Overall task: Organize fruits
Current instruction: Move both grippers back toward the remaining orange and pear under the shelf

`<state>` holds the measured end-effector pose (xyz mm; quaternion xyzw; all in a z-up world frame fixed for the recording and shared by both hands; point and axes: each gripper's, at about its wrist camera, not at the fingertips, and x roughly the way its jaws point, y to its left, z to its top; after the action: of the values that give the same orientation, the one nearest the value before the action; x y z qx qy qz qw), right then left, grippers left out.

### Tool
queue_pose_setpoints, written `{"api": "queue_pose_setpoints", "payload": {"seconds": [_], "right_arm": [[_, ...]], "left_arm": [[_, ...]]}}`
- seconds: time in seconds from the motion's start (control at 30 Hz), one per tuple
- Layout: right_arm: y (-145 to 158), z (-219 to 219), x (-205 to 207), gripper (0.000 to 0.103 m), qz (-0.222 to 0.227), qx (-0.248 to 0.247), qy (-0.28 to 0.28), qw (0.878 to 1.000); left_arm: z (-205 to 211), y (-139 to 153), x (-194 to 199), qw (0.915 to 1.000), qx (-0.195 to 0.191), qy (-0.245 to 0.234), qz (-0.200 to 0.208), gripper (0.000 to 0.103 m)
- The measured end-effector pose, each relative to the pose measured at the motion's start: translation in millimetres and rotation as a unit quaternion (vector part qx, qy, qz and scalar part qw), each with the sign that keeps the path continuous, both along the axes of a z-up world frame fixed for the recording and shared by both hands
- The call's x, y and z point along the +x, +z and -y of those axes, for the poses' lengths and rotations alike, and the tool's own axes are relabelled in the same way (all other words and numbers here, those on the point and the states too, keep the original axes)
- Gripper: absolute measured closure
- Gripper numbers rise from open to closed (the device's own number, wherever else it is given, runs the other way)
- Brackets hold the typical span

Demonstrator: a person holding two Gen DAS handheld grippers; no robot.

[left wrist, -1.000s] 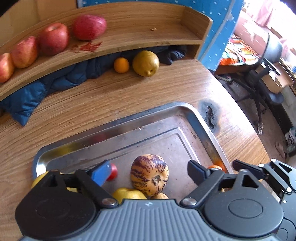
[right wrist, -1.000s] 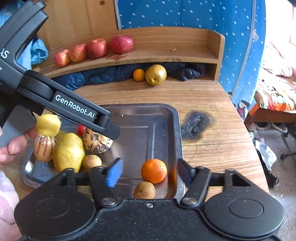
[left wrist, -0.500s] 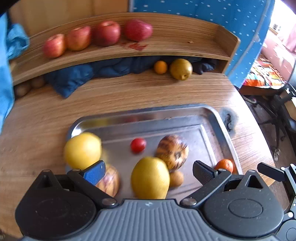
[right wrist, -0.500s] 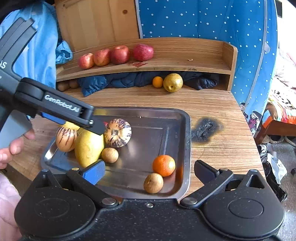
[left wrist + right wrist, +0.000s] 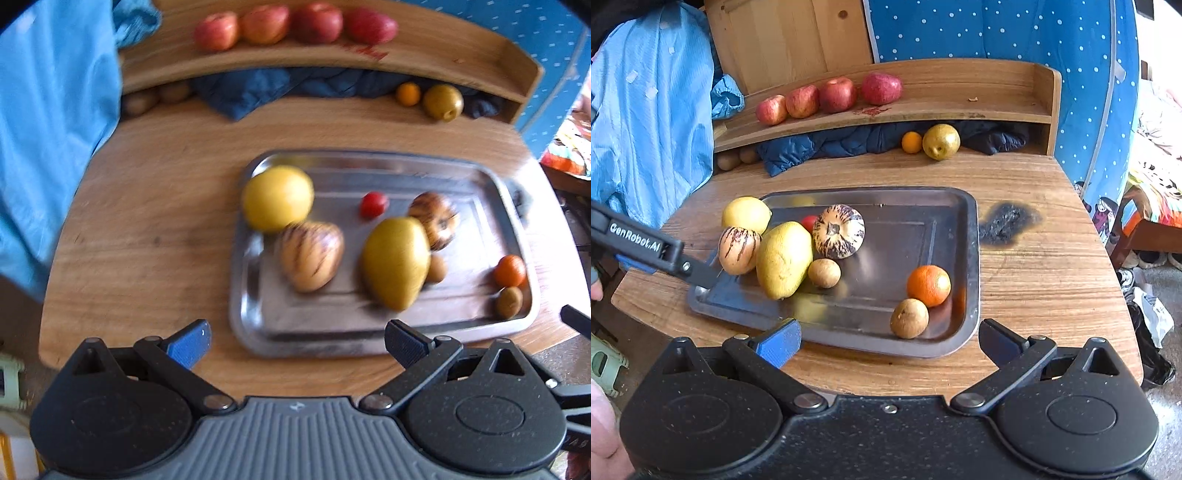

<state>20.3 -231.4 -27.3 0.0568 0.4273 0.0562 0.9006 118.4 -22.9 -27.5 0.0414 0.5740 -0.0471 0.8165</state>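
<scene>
Resting on the wooden table [image 5: 1034,206], the metal tray [image 5: 971,236] holds the loose fruit. Behind it, the shelf [image 5: 960,107] carries four red apples [image 5: 827,96] in a row. On the tray: a yellow mango [image 5: 783,254] touching a striped melon [image 5: 838,231], a second striped melon [image 5: 738,250], a round yellow fruit [image 5: 746,214] at the far left corner, an orange [image 5: 928,285] beside a brown fruit [image 5: 908,318]. Left gripper [image 5: 295,341]: jaws wide apart, empty, near tray's front edge. Right gripper [image 5: 888,338]: jaws wide, empty.
</scene>
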Motion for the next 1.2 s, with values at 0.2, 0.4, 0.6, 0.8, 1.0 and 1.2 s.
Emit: {"api": "queue_pose_setpoints", "payload": {"seconds": [0.2, 0.4, 0.6, 0.8, 1.0, 1.2], "right_arm": [[0, 4, 5, 0.001, -0.003, 0.011, -0.011, 1.0], [-1, 11, 23, 0.001, 0.004, 0.01, -0.016, 1.0], [1, 35, 46, 0.001, 0.01, -0.008, -0.047, 0.999], [-2, 60, 64, 0.001, 0.026, -0.005, -0.099, 0.995], [-1, 62, 85, 0.001, 0.054, -0.038, -0.096, 0.993], [-7, 59, 125, 0.001, 0.041, -0.085, -0.058, 0.994]], "left_arm": [[-9, -2, 5, 0.9994, 0.01, 0.019, -0.028, 0.001], [5, 5, 23, 0.9997, 0.023, -0.001, -0.006, 0.001], [28, 2, 60, 0.9999, 0.006, -0.014, 0.0, 0.001], [63, -5, 99, 0.9986, 0.007, -0.051, 0.009, 0.001], [89, -16, 137, 0.9974, -0.037, -0.06, 0.012, 0.001], [109, -26, 185, 0.9951, -0.077, -0.044, 0.043, 0.001]]}}
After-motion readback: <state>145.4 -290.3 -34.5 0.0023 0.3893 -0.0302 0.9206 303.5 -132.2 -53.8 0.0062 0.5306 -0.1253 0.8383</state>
